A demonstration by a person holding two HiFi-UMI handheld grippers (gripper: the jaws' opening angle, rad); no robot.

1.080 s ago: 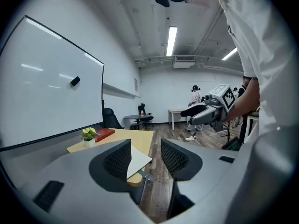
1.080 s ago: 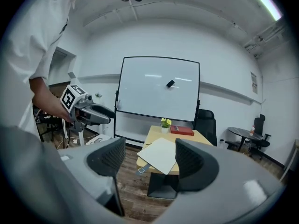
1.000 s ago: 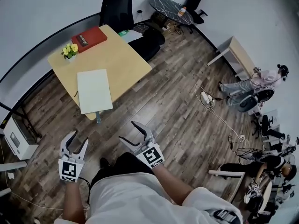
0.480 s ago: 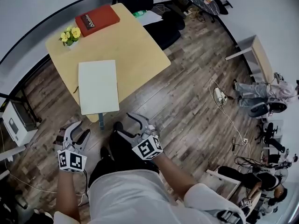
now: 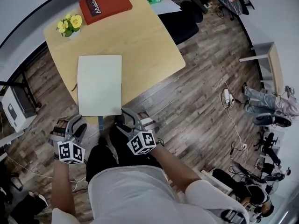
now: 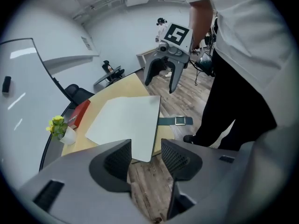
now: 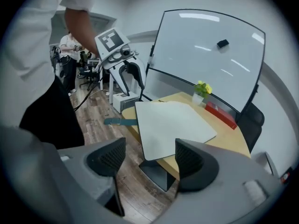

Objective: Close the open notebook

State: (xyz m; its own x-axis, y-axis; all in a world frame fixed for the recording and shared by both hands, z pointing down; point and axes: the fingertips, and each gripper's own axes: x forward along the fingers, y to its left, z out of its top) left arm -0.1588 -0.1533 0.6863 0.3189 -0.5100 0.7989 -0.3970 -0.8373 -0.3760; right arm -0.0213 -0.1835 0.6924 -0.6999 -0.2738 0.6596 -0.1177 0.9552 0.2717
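- The left gripper (image 5: 74, 125) sits at the lower left of the head view. Its jaws are spread with nothing between them; in its own view (image 6: 147, 155) only floor and the notebook's near corner show through the gap.
- The right gripper (image 5: 124, 120) is at lower centre of the head view, just below the table's near edge. Its jaws are also wide apart and empty (image 7: 149, 157).
- Neither gripper touches the notebook (image 5: 99, 85). Both hang short of it over the wood floor (image 5: 196, 92).
- The notebook lies flat on the light wooden table (image 5: 149, 41), left of centre in the head view. Its near short edge juts a little over the table's lower edge.
- Its long axis runs almost straight from the bottom to the top of the head view, short edges near and far.
- It shows as one plain white slab. No fold, spine or second leaf can be made out, so which side would swing over cannot be told.
- By my reading the closing has not begun: the approach is under way, and the reach, the lift of a leaf and the fold all remain.
- Beyond it, at the upper left, stand yellow flowers (image 5: 68, 24) in a small pot and a red book (image 5: 105, 5), well apart from the notebook.
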